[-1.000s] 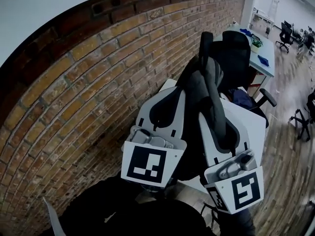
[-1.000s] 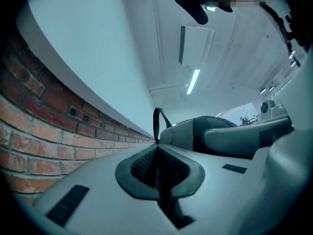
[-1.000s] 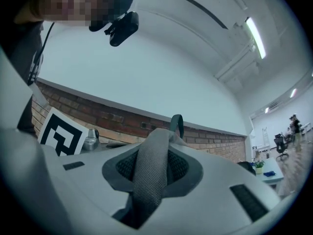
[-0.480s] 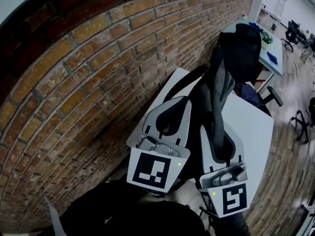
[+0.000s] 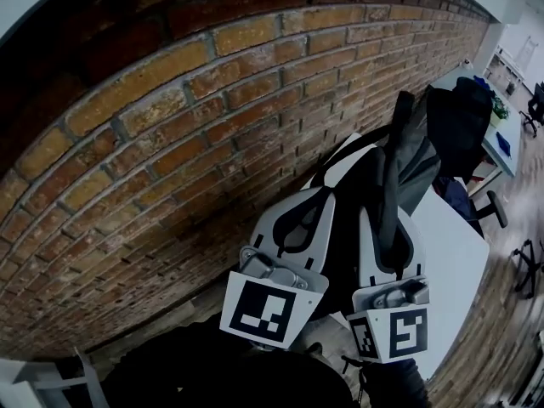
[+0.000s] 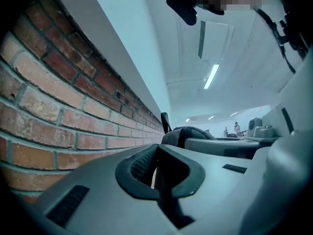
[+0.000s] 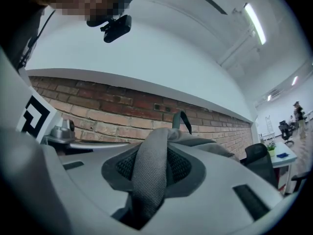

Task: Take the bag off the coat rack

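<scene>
A dark grey and black bag [image 5: 429,167] hangs in front of me beside the brick wall, its top loop [image 5: 400,109] standing up. My right gripper [image 5: 384,185] is shut on a grey mesh strap [image 7: 150,173] of the bag, which fills the gap between its pads. My left gripper [image 5: 316,195] sits just to its left, its jaws closed on what looks like a black strap [image 5: 344,155] of the same bag. The bag's body [image 6: 188,133] shows beyond the left jaws. I cannot make out a coat rack.
The brick wall [image 5: 170,143] runs close along my left side. A white table [image 5: 450,253] lies below and to the right. Behind the bag stands a black office chair [image 5: 463,117]. Desks and more chairs stand in the room at the far right.
The head view has swung toward the brick wall, which now fills more of the picture. Both grippers and the bag sit further right and keep the same hold.
</scene>
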Demonstrator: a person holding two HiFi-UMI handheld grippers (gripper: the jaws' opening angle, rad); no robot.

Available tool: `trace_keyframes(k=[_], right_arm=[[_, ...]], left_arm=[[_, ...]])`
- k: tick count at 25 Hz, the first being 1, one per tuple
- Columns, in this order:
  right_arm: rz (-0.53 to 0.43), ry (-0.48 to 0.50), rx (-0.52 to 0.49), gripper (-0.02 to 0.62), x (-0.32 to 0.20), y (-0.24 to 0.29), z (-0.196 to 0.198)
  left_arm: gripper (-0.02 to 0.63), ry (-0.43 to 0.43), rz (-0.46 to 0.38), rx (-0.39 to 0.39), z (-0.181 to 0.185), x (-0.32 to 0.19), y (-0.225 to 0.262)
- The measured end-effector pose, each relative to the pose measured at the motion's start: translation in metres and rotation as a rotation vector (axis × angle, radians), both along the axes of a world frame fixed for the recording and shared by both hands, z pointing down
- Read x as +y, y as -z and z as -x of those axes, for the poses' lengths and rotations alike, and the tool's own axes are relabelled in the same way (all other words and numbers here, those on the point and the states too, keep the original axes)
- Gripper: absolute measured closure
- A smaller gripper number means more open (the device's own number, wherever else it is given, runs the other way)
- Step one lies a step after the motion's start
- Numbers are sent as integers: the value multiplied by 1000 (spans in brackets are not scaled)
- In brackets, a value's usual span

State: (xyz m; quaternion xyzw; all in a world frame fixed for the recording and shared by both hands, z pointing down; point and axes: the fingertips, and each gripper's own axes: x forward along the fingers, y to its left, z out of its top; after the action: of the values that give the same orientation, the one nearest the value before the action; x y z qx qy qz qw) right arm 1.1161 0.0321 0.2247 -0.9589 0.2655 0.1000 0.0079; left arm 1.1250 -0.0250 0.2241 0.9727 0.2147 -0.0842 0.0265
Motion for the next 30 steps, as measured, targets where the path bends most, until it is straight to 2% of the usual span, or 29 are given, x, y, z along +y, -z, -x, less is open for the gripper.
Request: trace_keyframes(k=[9, 14, 17, 21, 26, 30], right_arm=[[-32, 127, 26, 502, -52, -1, -19], [-43, 212, -18, 502, -88, -10, -34], [-51, 245, 19, 502, -110, -8, -44], [-32, 295, -5, 494, -141, -17, -61], [5, 299, -34, 474, -170, -23, -81], [-3, 380, -70, 445, -193, -29, -79]], left_arm=[[597, 167, -34, -3, 15, -51, 4], [597, 282, -34, -20, 18, -90, -1], [597, 325, -42, -41, 20, -111, -6], [597, 402, -64, -45, 23, -135, -7], [597, 462, -65, -52, 29, -163, -7], [597, 519, -58, -62, 37, -181, -8]])
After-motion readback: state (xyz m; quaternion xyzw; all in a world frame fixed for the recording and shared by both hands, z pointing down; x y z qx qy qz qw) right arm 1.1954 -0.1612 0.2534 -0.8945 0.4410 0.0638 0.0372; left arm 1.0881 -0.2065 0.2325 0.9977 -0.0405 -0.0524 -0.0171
